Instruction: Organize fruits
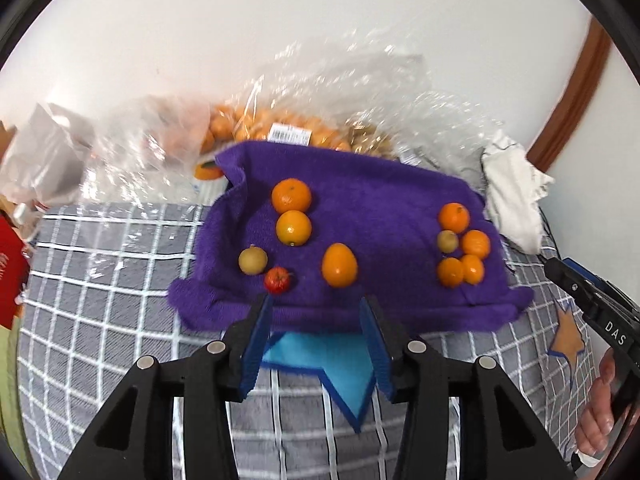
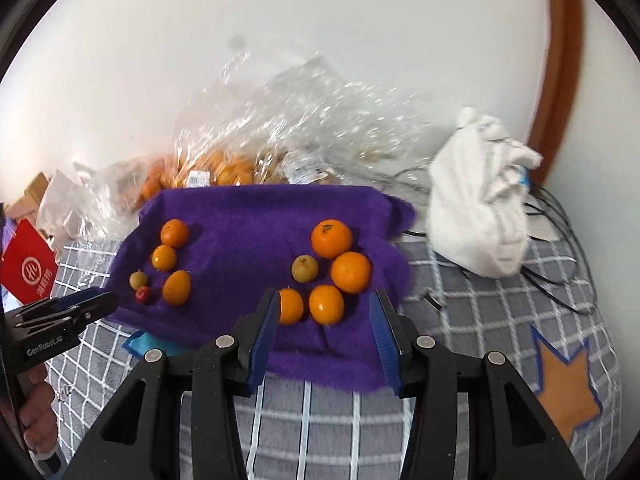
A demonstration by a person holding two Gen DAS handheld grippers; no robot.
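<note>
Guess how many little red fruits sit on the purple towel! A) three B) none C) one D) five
C: only one red fruit lies on the towel, beside a brownish-green fruit; the others are orange.

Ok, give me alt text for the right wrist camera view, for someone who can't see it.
Open right gripper with blue-padded fingers hovers at the near edge of a fuzzy purple towel holding two clusters of small orange and yellowish fruits. Behind lie crinkled clear plastic bags and a crumpled white cloth.

Left hand-held gripper [image 1: 316,312] and right hand-held gripper [image 2: 325,306] both hover with jaws spread, empty.
</note>
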